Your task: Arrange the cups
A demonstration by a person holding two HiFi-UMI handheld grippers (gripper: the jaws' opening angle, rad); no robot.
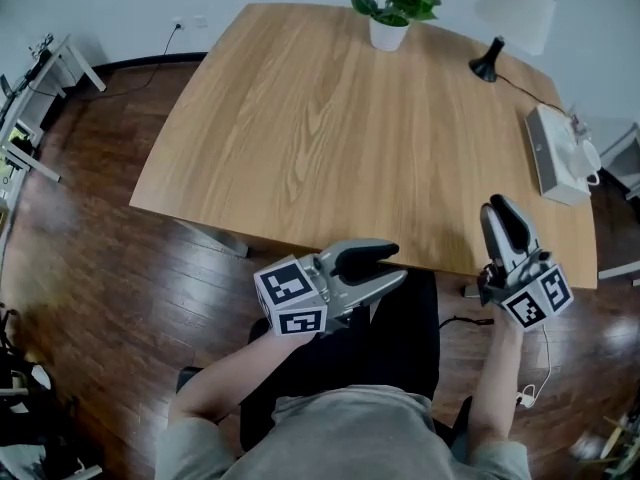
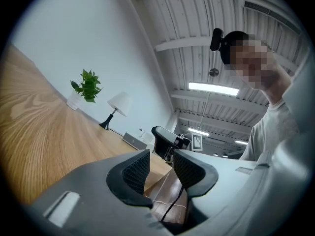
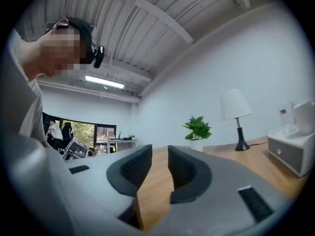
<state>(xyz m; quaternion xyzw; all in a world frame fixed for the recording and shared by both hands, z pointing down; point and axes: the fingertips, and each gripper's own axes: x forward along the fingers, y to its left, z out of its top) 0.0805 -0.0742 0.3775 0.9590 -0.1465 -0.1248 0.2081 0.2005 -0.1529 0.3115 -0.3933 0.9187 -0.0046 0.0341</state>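
- The left gripper (image 1: 398, 264) hangs just off the near edge of the wooden table (image 1: 330, 138), at about 6 o'clock from the table's middle, over the person's lap. Its tips point toward 3 o'clock.
- In its own view the left gripper (image 2: 161, 156) has its jaws spread. Only floor and a dark cable show through the gap, and nothing is pinched.
- A potted plant (image 1: 392, 8) stands at 12 o'clock on the table's far edge.
- A lamp (image 1: 510, 18) with a white shade and a black base stands at about 1 o'clock, near the plant.
- The right gripper (image 1: 498, 206) sits over the table's near edge at about 5 o'clock, tips toward 12 o'clock.
- In its own view the right gripper (image 3: 160, 151) has its jaws a narrow way apart, with only bare tabletop seen between them.
- A white box (image 1: 555, 153) lies at 3 o'clock by the table's right edge.
- Where the cups are I cannot tell from these views.
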